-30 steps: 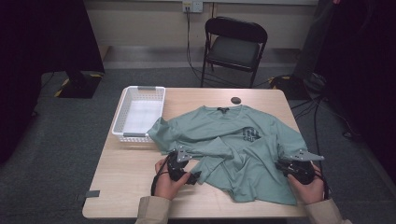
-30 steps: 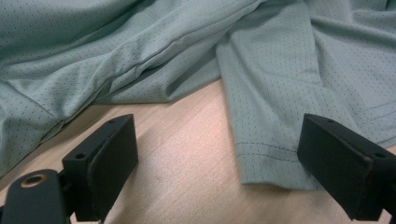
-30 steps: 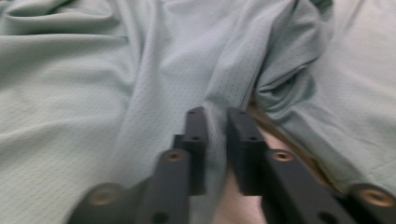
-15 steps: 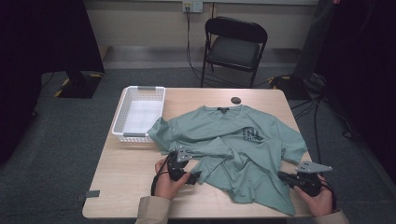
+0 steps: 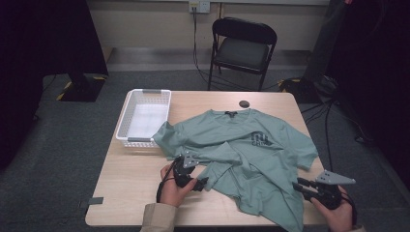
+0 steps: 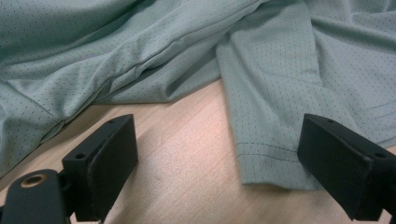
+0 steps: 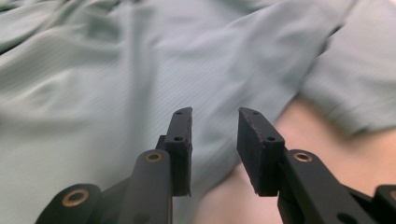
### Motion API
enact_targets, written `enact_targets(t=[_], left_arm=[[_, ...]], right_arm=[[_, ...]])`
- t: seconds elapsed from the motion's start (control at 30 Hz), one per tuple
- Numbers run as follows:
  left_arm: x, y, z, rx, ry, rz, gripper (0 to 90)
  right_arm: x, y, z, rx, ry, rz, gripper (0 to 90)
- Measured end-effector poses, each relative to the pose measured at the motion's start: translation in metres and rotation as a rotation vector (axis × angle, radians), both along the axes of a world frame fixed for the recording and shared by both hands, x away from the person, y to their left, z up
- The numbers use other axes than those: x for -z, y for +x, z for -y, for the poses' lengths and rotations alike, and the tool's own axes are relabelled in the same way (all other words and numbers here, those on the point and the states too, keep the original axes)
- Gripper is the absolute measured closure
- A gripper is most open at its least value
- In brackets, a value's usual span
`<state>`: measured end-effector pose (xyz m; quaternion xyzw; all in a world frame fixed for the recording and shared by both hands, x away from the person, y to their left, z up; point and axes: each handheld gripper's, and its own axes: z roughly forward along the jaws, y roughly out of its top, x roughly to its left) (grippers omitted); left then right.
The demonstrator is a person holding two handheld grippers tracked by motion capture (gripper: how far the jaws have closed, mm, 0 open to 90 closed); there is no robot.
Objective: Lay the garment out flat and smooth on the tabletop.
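Now both tongs (image 5: 205, 182) (image 5: 298, 185) gape beside the T-shirt (image 5: 241, 145).

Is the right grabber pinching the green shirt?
Apart. The right gripper view shows the right gripper with jaws parted, just opened, nothing between them; the shirt lies beyond.

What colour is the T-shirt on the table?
The T-shirt is pale sage green with a dark chest print; the colour shows best in the high view.
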<state>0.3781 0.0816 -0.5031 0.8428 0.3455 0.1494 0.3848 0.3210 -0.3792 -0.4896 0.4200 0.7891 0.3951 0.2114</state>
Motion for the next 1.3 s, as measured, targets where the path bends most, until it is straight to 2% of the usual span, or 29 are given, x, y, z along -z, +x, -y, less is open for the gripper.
enact_targets(t=[0.07,0.13,0.2,0.37,0.43,0.53,0.7,1.03,1.1,1.2,1.3], left_arm=[[0.0,0.0,0.0,0.0,0.0,0.0,11.9],[0.0,0.0,0.0,0.001,0.0,0.0,11.9],[0.0,0.0,0.0,0.004,0.001,0.001,11.8],[0.0,0.0,0.0,0.004,0.001,0.001,11.8],[0.0,0.0,0.0,0.004,0.001,0.001,11.8],[0.0,0.0,0.0,0.004,0.001,0.001,11.8],[0.0,0.0,0.0,0.004,0.001,0.001,11.8],[0.0,0.0,0.0,0.004,0.002,0.001,11.8],[0.0,0.0,0.0,0.004,0.002,0.001,11.8],[0.0,0.0,0.0,0.004,0.002,0.001,11.8],[0.0,0.0,0.0,0.004,0.002,0.001,11.8]], right_arm=[[-0.002,0.014,-0.002,0.021,-0.012,0.008,62.2],[-0.002,0.026,-0.009,0.007,-0.031,0.012,62.9],[0.0,0.036,-0.015,0.006,-0.034,-0.003,65.9],[0.008,0.047,-0.024,0.019,-0.053,-0.043,72.7],[0.009,0.045,-0.024,0.008,-0.038,-0.045,80.6],[0.009,0.04,-0.024,-0.025,-0.053,-0.047,88.8],[0.008,0.023,-0.024,-0.071,-0.054,-0.053,89.7],[0.009,-0.022,-0.019,-0.147,-0.046,-0.066,89.7],[0.009,-0.028,-0.019,-0.154,-0.04,-0.068,85.9],[0.006,-0.027,-0.014,-0.096,-0.006,-0.047,72.1],[0.002,-0.014,-0.004,-0.008,0.005,-0.019,70.8]])
